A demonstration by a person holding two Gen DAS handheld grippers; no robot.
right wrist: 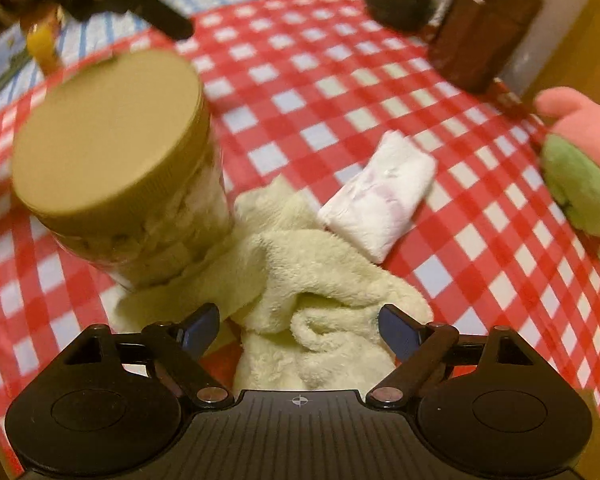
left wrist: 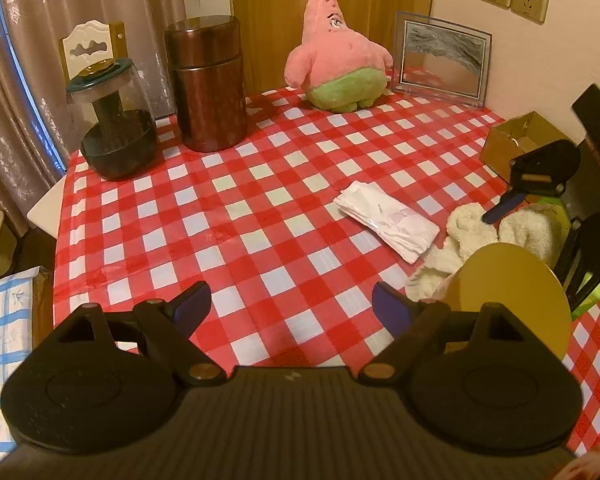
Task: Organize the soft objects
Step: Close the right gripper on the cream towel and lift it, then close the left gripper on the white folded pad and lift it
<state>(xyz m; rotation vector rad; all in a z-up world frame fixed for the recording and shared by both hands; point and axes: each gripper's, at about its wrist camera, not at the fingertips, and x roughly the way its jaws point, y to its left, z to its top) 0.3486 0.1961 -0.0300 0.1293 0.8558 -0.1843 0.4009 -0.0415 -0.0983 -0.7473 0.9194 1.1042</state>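
Note:
A cream fluffy towel (right wrist: pixel 312 280) lies crumpled on the red checked tablecloth (right wrist: pixel 340 80). My right gripper (right wrist: pixel 300 326) hangs open just above it, with folds of towel between the two fingers but not pinched. A white folded soft pack (right wrist: pixel 380 200) lies beside the towel. In the left wrist view the towel (left wrist: pixel 472 232) is at the right, with one blue finger (left wrist: pixel 504 207) of the right gripper over it, and the white pack (left wrist: pixel 388 220) left of it. A pink starfish plush (left wrist: pixel 336 60) stands at the far edge. My left gripper (left wrist: pixel 292 308) is open over bare cloth.
A clear jar with a tan lid (right wrist: pixel 108 136) stands against the towel. A brown canister (left wrist: pixel 208 84) and a glass jar of dark contents (left wrist: pixel 116 128) stand at the far left. A picture frame (left wrist: pixel 440 56) and a cardboard box (left wrist: pixel 516 140) are at the right.

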